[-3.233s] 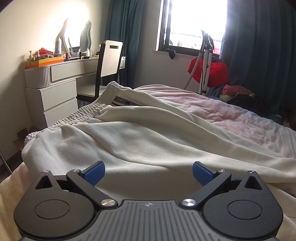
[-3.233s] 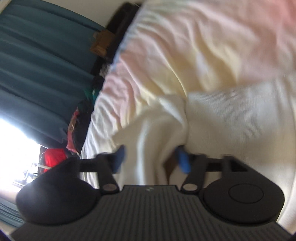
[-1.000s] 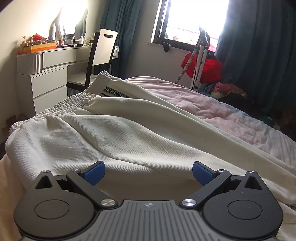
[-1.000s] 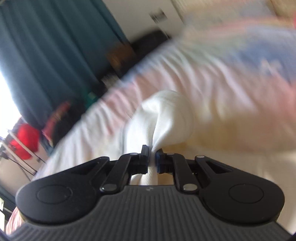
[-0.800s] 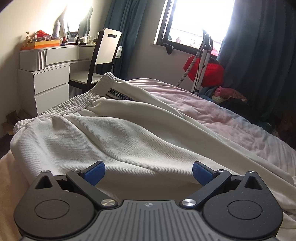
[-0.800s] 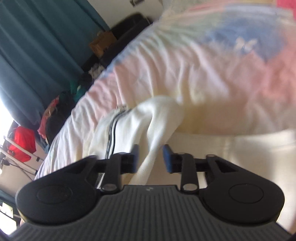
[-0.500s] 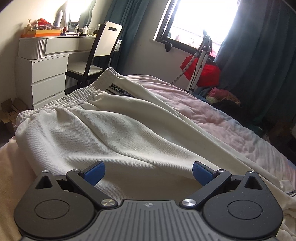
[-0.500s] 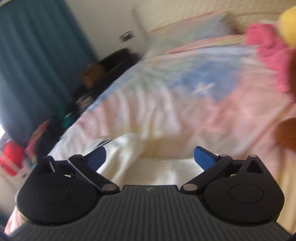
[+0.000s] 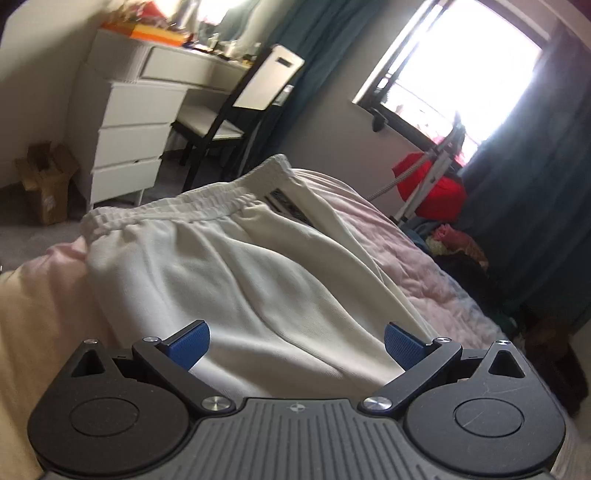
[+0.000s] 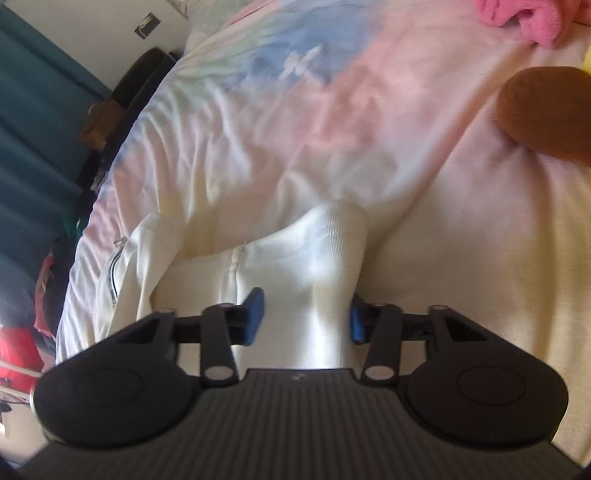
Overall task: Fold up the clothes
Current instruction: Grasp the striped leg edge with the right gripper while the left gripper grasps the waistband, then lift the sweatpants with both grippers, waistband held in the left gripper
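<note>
A pair of cream trousers [image 9: 236, 280] lies spread across the pink bedspread [image 9: 417, 266], and each wrist view shows a different end of it.

The left wrist view shows the waist end: the gathered elastic waistband [image 9: 207, 199] sits near the edge of the bed, with a dark label just behind it. The left gripper [image 9: 293, 341] hovers low over the trouser fabric with its jaws spread wide; its blue pads [image 9: 188, 341] stand apart and nothing is pinched between them. Only this view takes in the room beyond the bed: a white dresser [image 9: 133, 122], a chair [image 9: 240, 107] pushed up to it, a cardboard box [image 9: 44, 181] on the floor, a bright window [image 9: 454, 70] flanked by dark teal curtains [image 9: 535, 192], and a red bag [image 9: 432, 184] beneath it.

The right wrist view shows the other end. A ribbed leg cuff [image 10: 332, 236] rises in a hump just ahead of the right gripper [image 10: 306, 319], and the leg fabric runs down between the jaws. These have just been closing from a wide spread and now stand partly closed around the leg; whether the pads already press the cloth cannot be told through the blur. This view alone shows the blue patch of the bedspread, a brown soft object [image 10: 546, 114] and a pink cloth [image 10: 528, 18] at the far right.
</note>
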